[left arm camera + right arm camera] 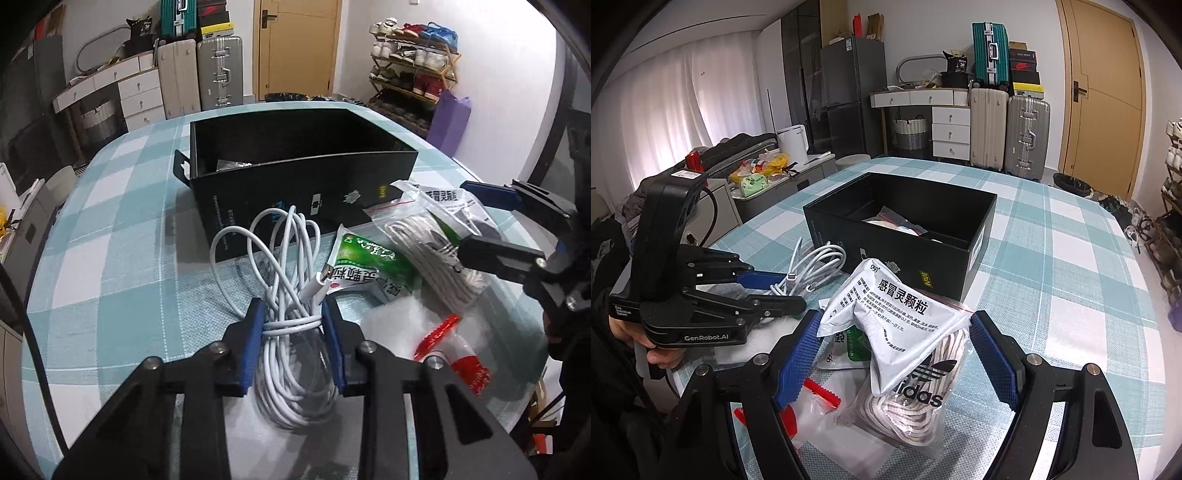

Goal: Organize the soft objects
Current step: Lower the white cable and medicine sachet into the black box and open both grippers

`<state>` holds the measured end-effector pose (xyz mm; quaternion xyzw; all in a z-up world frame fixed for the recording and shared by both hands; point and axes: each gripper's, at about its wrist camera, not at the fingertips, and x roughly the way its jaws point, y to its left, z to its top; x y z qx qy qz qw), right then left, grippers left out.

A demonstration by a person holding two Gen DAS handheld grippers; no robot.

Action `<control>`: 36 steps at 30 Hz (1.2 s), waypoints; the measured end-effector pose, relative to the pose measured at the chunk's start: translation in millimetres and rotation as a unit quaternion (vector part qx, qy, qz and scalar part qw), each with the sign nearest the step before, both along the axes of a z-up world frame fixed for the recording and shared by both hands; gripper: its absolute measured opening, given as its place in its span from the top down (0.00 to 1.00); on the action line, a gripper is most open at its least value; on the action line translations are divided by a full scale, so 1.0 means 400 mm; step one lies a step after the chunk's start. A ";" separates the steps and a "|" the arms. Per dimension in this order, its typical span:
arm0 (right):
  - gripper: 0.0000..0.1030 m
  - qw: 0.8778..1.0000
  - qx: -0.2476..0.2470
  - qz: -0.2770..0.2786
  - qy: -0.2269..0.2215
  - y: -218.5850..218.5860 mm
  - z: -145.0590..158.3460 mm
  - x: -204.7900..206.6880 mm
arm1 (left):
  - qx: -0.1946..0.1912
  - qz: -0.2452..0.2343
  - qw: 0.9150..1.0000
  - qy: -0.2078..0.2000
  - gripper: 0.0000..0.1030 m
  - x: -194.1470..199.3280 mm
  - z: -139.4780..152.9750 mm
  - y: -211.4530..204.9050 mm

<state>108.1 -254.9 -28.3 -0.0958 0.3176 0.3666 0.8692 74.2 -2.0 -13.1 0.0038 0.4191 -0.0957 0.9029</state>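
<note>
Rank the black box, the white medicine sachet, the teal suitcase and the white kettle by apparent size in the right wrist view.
1. black box
2. white medicine sachet, though it lies much nearer the camera, so its apparent size is inflated
3. teal suitcase
4. white kettle
The last two look close; both stand far back.
</note>
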 end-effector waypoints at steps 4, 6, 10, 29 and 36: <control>0.20 1.000 0.006 0.001 -0.003 -0.002 0.005 -0.003 | -0.013 -0.002 1.000 -0.011 0.71 -0.009 0.022 0.018; 0.20 1.000 0.011 0.002 -0.007 -0.004 0.011 -0.005 | -0.018 -0.001 1.000 -0.020 0.71 -0.021 0.034 0.025; 0.20 1.000 0.017 0.001 -0.014 -0.010 0.020 -0.010 | -0.030 0.002 0.999 -0.037 0.71 -0.031 0.059 0.040; 0.20 0.998 0.042 -0.013 -0.037 -0.033 0.064 -0.022 | -0.040 0.022 0.995 -0.084 0.71 -0.040 0.122 0.061; 0.20 0.998 0.050 -0.018 -0.041 -0.039 0.081 -0.017 | -0.039 0.037 0.995 -0.089 0.71 -0.031 0.129 0.073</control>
